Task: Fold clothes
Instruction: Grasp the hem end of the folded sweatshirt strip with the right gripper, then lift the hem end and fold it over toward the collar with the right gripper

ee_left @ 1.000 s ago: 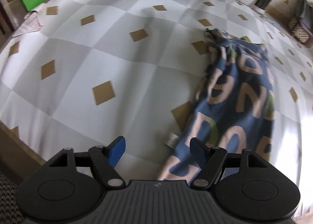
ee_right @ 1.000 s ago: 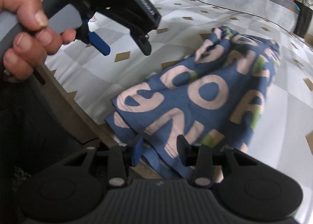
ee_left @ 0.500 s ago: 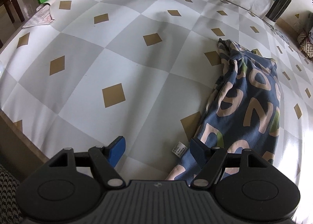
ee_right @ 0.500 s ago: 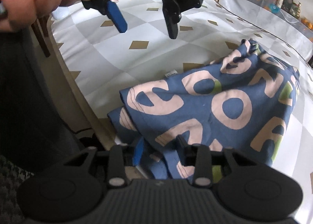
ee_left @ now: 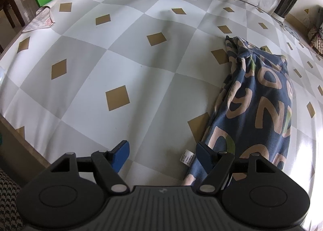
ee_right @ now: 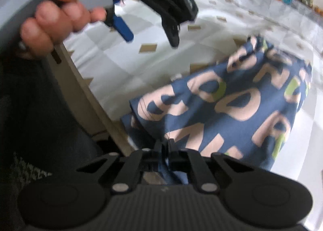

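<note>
Pretty early days on the fold. The blue lettered garment point(ee_left: 260, 108) lies in a long, loosely bunched strip at about 3 o'clock on the checked worktop point(ee_left: 121, 59), near end hanging over the front edge. Nothing neat yet; squaring and folding are all left. The right gripper point(ee_right: 164, 146) has just been closing and now pinches the near hem, where a second ago its jaws stood apart around it. The left gripper point(ee_left: 162, 150) hangs apart and empty, same as before.

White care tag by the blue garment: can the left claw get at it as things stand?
Probably yes. The left claw is open, and the tag lies uncovered on the tablecloth beside the blue garment.
</note>
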Tool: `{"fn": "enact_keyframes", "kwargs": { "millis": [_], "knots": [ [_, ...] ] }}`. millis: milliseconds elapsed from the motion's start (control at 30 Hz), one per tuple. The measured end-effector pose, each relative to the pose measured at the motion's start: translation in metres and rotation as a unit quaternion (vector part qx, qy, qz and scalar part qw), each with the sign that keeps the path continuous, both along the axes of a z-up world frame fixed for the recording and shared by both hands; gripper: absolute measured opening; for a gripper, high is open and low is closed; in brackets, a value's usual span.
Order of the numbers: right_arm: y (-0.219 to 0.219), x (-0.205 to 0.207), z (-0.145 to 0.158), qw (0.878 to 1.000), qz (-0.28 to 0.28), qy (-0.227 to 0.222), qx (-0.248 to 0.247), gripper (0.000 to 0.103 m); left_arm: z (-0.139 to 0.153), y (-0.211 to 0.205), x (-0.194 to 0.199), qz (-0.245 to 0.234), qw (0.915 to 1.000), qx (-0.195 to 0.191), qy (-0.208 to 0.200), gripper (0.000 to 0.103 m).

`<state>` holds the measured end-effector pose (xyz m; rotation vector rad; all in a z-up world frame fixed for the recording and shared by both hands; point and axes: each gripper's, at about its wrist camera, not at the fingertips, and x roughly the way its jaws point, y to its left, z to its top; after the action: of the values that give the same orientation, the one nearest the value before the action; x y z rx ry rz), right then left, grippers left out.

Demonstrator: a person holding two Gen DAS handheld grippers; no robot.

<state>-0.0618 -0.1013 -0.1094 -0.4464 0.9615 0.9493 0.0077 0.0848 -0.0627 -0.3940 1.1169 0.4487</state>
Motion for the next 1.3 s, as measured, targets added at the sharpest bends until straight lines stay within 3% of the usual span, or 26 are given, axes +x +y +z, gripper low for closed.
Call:
{"fn": "enact_keyframes", "kwargs": {
  "millis": [167, 233, 533, 933, 1300],
  "knots": [
    [-0.002, 0.003, -0.002, 1.000, -0.008, 0.018, 0.004, 0.012, -0.001, -0.013, 0.004, -0.038, 0.9993, 0.008, 0.003, 0.071],
    [-0.002, 0.004, 0.002, 1.000, -0.010, 0.025, 0.008, 0.021, -0.001, -0.017, 0.006, -0.047, 0.9989, 0.004, 0.003, 0.071],
    [-0.020, 0.029, 0.035, 0.999, -0.034, 0.016, 0.017, 0.041, -0.001, -0.022, 0.010, -0.049, 0.9988, -0.006, -0.002, 0.071],
    [-0.065, 0.123, 0.063, 0.990, -0.136, 0.009, 0.040, 0.050, -0.008, -0.042, 0.025, -0.074, 0.9972, -0.009, 0.004, 0.072],
    [-0.069, 0.202, 0.051, 0.975, -0.203, -0.016, 0.089, 0.054, -0.020, -0.076, 0.046, -0.119, 0.9927, -0.017, 0.006, 0.072]
  ]
}}
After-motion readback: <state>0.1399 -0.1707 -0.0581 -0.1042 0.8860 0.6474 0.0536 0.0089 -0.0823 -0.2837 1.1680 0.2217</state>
